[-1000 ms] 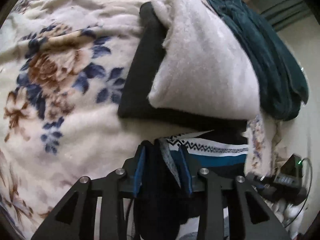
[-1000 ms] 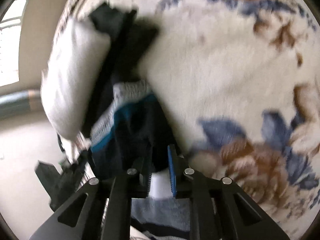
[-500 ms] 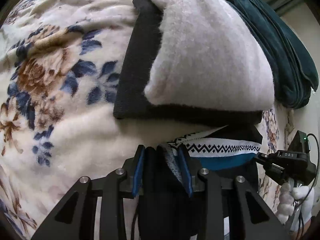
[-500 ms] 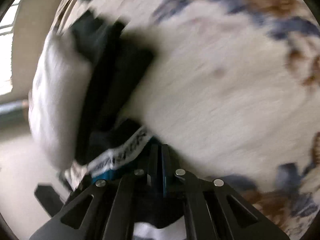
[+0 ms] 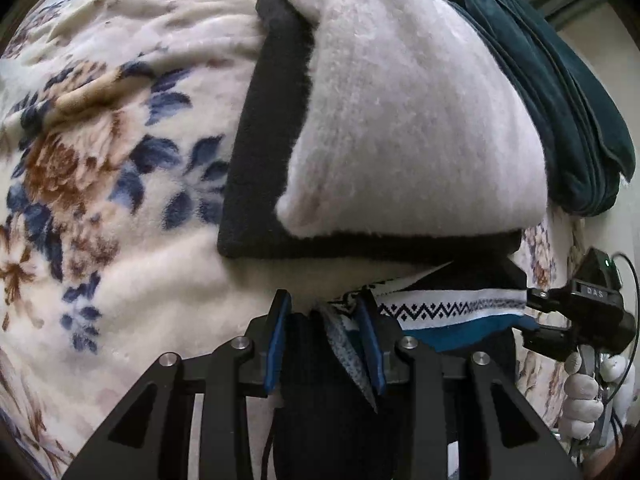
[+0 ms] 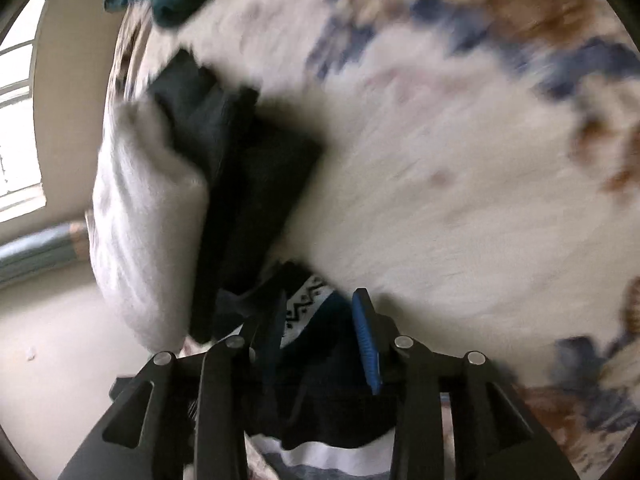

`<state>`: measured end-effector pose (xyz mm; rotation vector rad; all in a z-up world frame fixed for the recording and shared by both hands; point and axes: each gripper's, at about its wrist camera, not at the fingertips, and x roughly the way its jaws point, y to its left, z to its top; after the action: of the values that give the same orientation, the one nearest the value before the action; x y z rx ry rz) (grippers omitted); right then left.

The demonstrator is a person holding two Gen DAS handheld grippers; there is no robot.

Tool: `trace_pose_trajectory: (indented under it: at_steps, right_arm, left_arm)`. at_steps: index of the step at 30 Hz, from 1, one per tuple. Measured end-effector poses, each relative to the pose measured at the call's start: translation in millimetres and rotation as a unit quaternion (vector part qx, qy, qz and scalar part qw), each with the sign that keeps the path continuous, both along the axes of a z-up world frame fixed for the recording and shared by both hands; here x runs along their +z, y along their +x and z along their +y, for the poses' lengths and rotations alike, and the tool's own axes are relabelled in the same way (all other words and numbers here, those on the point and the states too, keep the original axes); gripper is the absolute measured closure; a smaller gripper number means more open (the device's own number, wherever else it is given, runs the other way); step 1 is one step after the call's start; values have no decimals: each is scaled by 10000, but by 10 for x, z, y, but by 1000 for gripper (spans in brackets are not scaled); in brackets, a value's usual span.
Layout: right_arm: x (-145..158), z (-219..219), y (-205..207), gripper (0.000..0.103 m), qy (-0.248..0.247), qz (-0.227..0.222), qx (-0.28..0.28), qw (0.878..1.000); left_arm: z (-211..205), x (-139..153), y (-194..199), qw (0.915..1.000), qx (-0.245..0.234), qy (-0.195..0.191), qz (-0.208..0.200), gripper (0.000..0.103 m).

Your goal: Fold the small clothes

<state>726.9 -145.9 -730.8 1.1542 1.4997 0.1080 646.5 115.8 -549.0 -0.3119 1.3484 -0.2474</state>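
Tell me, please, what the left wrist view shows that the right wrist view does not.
Only the left wrist view shows the right tongs from outside, and the gloved hand holding them. Only the right wrist view shows the window and floor. Both share the floral blanket, the folded white fleece on black fabric, the teal garment and the patterned band.
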Motion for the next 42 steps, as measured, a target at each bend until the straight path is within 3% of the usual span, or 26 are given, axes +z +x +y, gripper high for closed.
trace_pose_trajectory:
  at_steps: [1,3,4,6,7,8,9,10,11,12,16,21,26,30,35,40,42]
  right_arm:
    - [-30,43,47,66,-206,38,125,9997]
    - [-44,35,139,79,-1040,132,370,9938]
    - [-52,4,156,82,-1053,190,293,9938]
    - [14,-84,160,77,-854,239,82,9960]
    - [84,-103,152,70,-742,145,96,9971]
    - [148,-120,137,53,-626,38,105,9980]
    - [249,-153,67,43,-517,-82,112,9986]
    - [331,-166,4,25,-468,-156,138,9987]
    - [441,-180,-102,19,-424,-280,183,9985]
    - [536,-192,-228,19,-408,-366,220,9983]
    - [832,-161,-888,9,-130,-542,224,9982]
    - [1156,-88,-1964,9,207,-624,154,9977]
    - [1280,-72,-3158,9,205,-284,289,9990]
    - [1251,-70,-3837,9,-97,6,546,9985]
    - [953,-41,-4556,9,-391,367,920,9943]
    - [432,84,-5078,9,-552,905,1251,9865]
    - [271,138,-5245,9,-542,1085,1266,9845]
  left_arm:
    - [-22,-36,8,9999,-54,89,24,72]
    - [-9,-147,32,9997,-89,135,173,68]
    - [14,-157,34,9998,-41,72,188,68]
    - [37,-98,28,9998,-17,-16,175,69]
    - [56,-27,5,9999,-11,-60,129,70]
    - [73,49,-29,9999,-4,-147,64,70]
    - [90,141,-77,9996,-10,-273,-23,64]
    - [109,249,-139,9992,-6,-374,-103,59]
    - [119,339,-203,9988,-1,-456,-177,44]
    - [141,479,-318,9975,-5,-645,-291,36]
    - [236,872,-790,9924,100,-1100,-543,36]
    - [312,1389,-1653,9914,112,-1042,-789,36]
    - [323,1616,-2587,9961,16,-750,-472,36]
    - [259,1393,-3331,9987,57,-503,20,36]
    - [196,676,-4186,9947,338,-138,958,36]
    - [127,57,-4788,9810,675,-511,1748,36]
    - [71,3,-4962,9808,720,-539,1731,37]
